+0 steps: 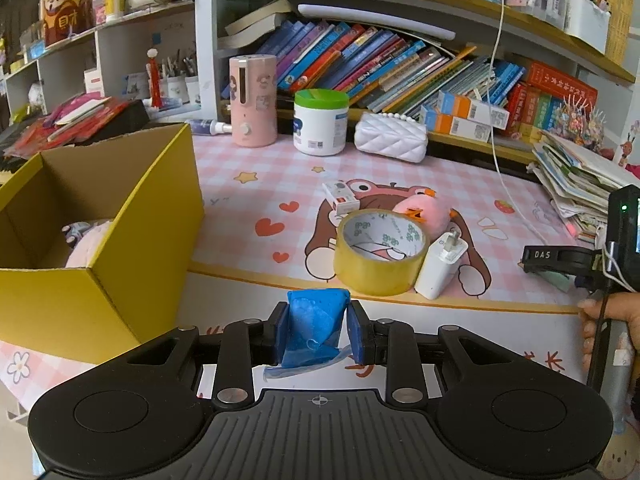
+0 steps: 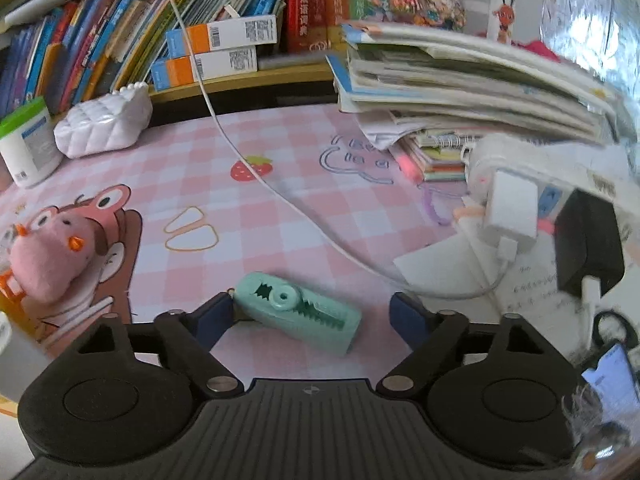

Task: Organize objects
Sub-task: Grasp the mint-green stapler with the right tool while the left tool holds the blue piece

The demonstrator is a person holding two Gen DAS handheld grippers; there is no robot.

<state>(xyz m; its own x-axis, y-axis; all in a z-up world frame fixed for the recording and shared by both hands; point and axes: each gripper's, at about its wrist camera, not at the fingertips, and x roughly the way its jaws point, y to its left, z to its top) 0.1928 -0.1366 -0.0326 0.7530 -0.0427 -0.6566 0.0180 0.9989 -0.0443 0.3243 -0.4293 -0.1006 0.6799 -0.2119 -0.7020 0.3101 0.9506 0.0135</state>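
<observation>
- Pink checked mat point(image 2: 280, 208) with cartoon prints covered the counter; bookshelves packed with books point(image 1: 360, 60) stood behind it.
- Left gripper point(image 1: 318, 334): clenched on a blue packet point(image 1: 316, 328), the pads pressing it from both sides, held in front of the counter's near edge.
- Yellow cardboard box point(image 1: 132, 240): open-topped, just left of the left gripper, with a pale pink soft item partly visible inside.
- Roll of yellowish tape point(image 1: 380, 252): lying on the mat ahead of the left gripper and slightly right, touching a white charger plug point(image 1: 440, 268) on its right.
- Pink plush toy point(image 1: 420, 210): behind the tape; a small white carton point(image 1: 340, 198) lay to its left.
- Right gripper point(image 2: 312, 316): released, jaws well apart, low over the mat.
- Mint-green toothed clip point(image 2: 296, 312): lying flat on the mat between the right gripper's fingers, its left end touching or nearly touching the left finger point(image 2: 212, 316), clear of the right finger.
- White cable point(image 2: 304, 216): running across the mat beyond the clip toward a power strip at the right.
- Stack of booklets point(image 2: 460, 80): far right of the right gripper.
</observation>
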